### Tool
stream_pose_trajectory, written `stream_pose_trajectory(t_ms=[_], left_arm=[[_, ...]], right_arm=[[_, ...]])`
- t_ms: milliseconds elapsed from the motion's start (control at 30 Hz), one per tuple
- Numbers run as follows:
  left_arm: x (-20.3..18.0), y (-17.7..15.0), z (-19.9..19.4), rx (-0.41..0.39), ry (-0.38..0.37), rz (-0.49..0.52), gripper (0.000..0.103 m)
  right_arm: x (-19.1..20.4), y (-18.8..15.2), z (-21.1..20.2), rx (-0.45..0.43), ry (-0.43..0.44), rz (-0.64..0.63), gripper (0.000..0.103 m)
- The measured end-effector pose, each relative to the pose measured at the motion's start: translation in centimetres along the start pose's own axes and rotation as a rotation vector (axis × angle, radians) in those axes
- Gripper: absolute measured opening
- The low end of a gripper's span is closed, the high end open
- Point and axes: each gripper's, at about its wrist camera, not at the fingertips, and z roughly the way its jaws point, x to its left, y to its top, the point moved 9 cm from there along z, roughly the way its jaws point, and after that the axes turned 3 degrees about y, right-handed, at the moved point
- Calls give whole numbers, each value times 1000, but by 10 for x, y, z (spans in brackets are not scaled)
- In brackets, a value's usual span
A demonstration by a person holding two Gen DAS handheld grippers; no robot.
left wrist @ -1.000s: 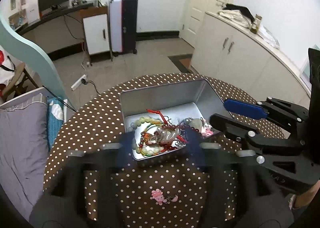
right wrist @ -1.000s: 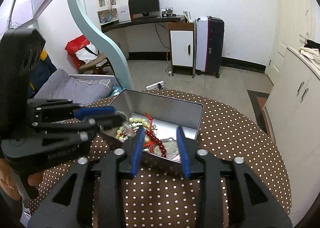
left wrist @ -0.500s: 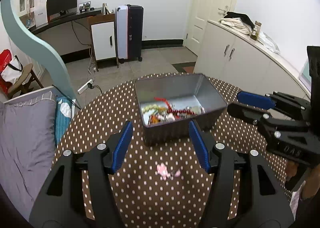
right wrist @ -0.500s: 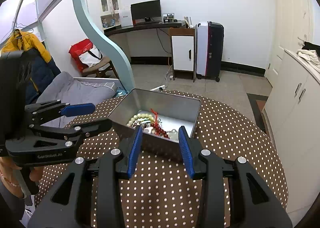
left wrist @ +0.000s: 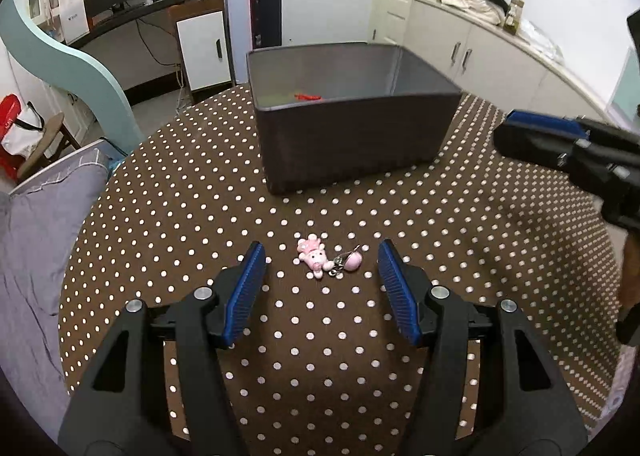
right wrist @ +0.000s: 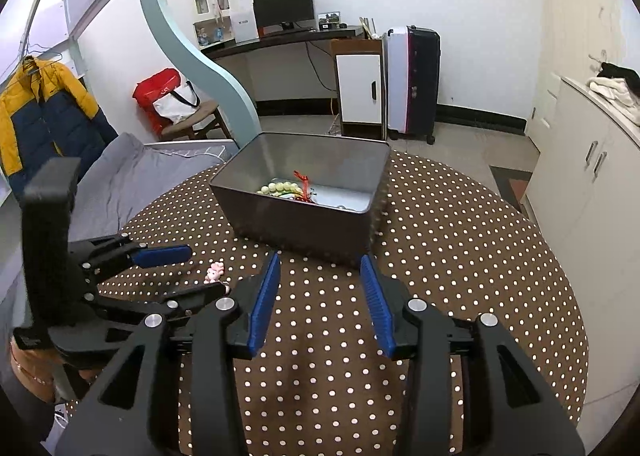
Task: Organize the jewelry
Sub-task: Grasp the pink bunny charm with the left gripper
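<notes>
left fingers (left wrist: 248,276) spread, pink charm (left wrist: 316,258) on table between them | right fingers (right wrist: 376,296) spread, empty

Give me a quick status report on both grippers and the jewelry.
Left gripper open, straddling pink charm on table. Right gripper open, empty, facing metal tin. Nothing in the way.
</notes>
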Motion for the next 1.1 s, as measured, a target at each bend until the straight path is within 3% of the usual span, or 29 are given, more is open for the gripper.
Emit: stream_pose_trajectory(t_ms=[200, 233, 300, 400, 700, 900, 1100], left_arm=[[-2, -2, 10, 17, -2, 1, 57], [-2, -1, 10, 16, -1, -2, 46], [-1, 2, 12, 14, 7, 4, 35], [1, 1, 12, 14, 9, 13, 28], [9, 1, 2, -4, -40, -25, 27], [19, 30, -30, -92, -71, -54, 27], [32, 64, -36, -137, -63, -88, 27]], right_arm=[[-2, 1, 3, 1, 5, 4, 41], [-2, 1, 4, 2, 5, 6, 42], [-3, 1, 7, 5, 8, 9, 42], [-3, 1, 10, 8, 9, 8, 42], [-8, 10, 12, -12, 1, 21, 43], [-15, 28, 16, -41, -34, 42, 43], [-28, 41, 30, -42, -72, 79, 42]])
